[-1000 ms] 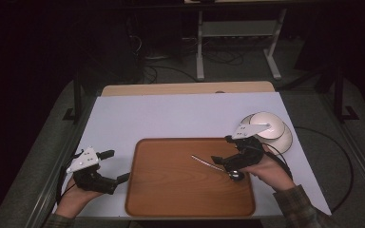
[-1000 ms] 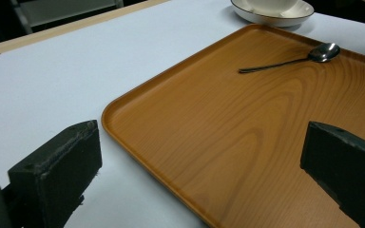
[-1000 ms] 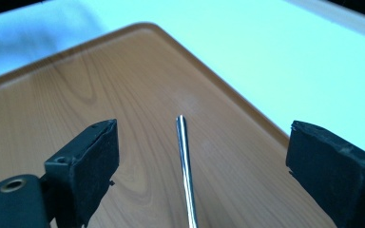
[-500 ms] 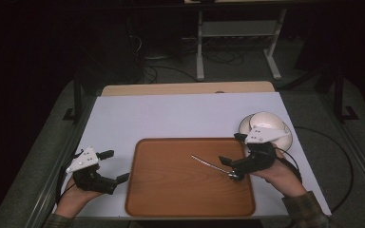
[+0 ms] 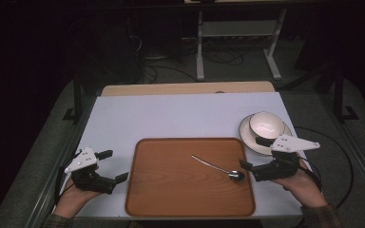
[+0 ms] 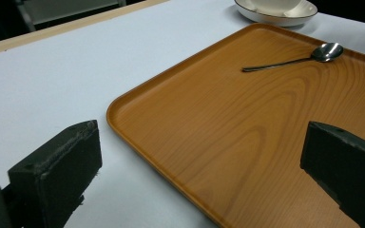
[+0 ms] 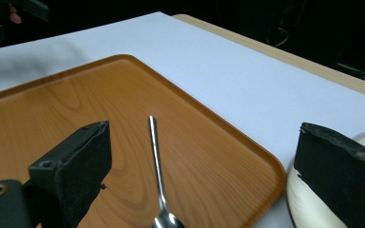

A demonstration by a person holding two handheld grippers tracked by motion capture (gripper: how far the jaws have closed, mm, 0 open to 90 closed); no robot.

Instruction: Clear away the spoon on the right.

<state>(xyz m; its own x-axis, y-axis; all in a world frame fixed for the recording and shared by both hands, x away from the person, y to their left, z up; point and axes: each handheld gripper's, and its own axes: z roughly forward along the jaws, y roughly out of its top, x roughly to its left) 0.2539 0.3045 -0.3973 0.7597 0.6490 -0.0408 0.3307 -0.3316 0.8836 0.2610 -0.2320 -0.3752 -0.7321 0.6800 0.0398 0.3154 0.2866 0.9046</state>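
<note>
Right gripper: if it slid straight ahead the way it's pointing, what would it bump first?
Probably the spoon on the tray; the right gripper is open, with the spoon's bowl lying just ahead between its jaws.

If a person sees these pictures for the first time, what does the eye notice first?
First the big wooden tray at the table's middle, with a metal spoon lying alone toward its right side. Next the white cup on its saucer, right of the tray, and an open gripper at each side: left gripper, right gripper.

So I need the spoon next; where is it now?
High view: the spoon lies on the wooden tray's right half, bowl end just ahead of the open right gripper.
</note>
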